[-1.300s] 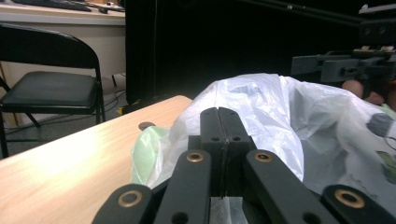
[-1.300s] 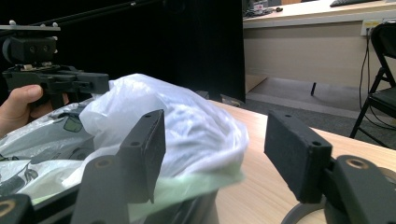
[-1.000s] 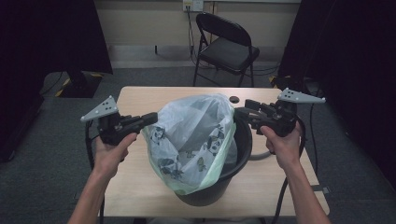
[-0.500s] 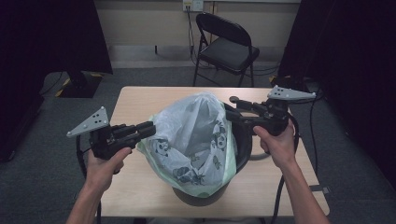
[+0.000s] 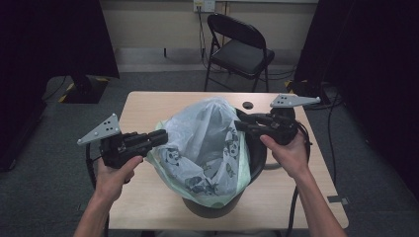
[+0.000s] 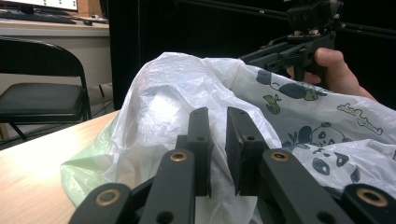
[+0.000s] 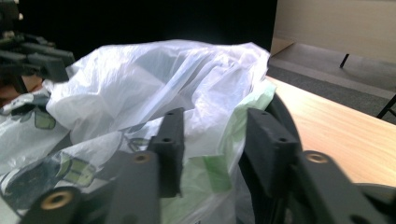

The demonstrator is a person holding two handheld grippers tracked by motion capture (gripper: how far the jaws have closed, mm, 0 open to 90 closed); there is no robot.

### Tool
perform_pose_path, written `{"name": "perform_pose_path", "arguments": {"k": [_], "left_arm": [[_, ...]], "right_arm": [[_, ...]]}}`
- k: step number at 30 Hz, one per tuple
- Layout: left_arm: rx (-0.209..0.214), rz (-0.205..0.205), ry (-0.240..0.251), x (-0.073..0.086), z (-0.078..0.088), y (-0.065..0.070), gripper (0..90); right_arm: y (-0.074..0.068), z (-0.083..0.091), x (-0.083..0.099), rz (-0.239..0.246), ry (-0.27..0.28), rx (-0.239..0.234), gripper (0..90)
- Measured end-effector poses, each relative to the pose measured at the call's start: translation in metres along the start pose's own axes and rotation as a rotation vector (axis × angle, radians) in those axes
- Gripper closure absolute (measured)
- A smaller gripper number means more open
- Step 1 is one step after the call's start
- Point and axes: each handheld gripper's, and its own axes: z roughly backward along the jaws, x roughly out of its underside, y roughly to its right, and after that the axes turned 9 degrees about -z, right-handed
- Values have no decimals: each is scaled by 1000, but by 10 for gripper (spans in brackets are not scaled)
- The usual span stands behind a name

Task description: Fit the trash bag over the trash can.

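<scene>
Stands in a black round plastic bin [image 5: 258,157] at the middle of a light wooden table [image 5: 148,106]: a translucent white plastic bag printed with pandas, green-tinted at the hem [image 5: 207,143]. Billows up above the bin's rim, mouth spread wide, left lip drawn out past the rim toward the left gripper [image 5: 160,137].

Left gripper: held level at the bag's left lip, jaws just closed further to a narrow slot. Shows bag film at and behind that slot in the left gripper view; cannot tell whether the pads press on it.

Right gripper [image 5: 239,123]: held level at the bag's right side, above the bin's rim. Jaws just closing, yet plainly apart in the right gripper view, with the green-edged film between them and not clamped. Released, then.

Beyond the table, a black folding metal chair [image 5: 242,49].
</scene>
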Motion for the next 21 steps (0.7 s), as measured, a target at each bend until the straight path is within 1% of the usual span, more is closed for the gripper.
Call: {"name": "perform_pose_path", "arguments": {"k": [1, 3, 4, 7, 9, 13, 14, 15, 17, 18, 20, 21], "left_arm": [[-1, -1, 1, 0, 0, 0, 802], [-2, -3, -3, 0, 0, 0, 798], [-2, -2, -2, 0, 0, 1, 790], [-3, -6, -1, -1, -1, 1, 756], [-4, -11, -2, -1, -1, 2, 740], [-22, -6, -3, -3, -3, 2, 647], [-27, -9, -5, -4, -4, 2, 635], [-32, -4, -3, -5, -4, 3, 616], [-34, -8, -4, -6, -5, 3, 596], [-34, -8, -4, -6, -5, 3, 592], [-37, -9, -8, -6, -7, 4, 572], [-39, -13, -12, -7, -8, 4, 566]], "right_arm": [[0, -1, 0, 6, -2, 8, 769], [0, -1, 1, 13, -1, 2, 876], [0, 0, 2, 13, 9, -1, 900], [-1, 3, 2, 25, 31, 8, 900], [0, 6, 2, 33, 46, 28, 900], [3, 16, 2, 28, 92, 59, 900], [4, 19, 2, 27, 99, 67, 900], [5, 21, 2, 27, 104, 79, 900], [7, 25, 4, 29, 109, 95, 900], [7, 25, 4, 29, 109, 95, 900], [11, 32, 8, 19, 118, 126, 900], [13, 34, 10, 12, 111, 135, 900]]}}
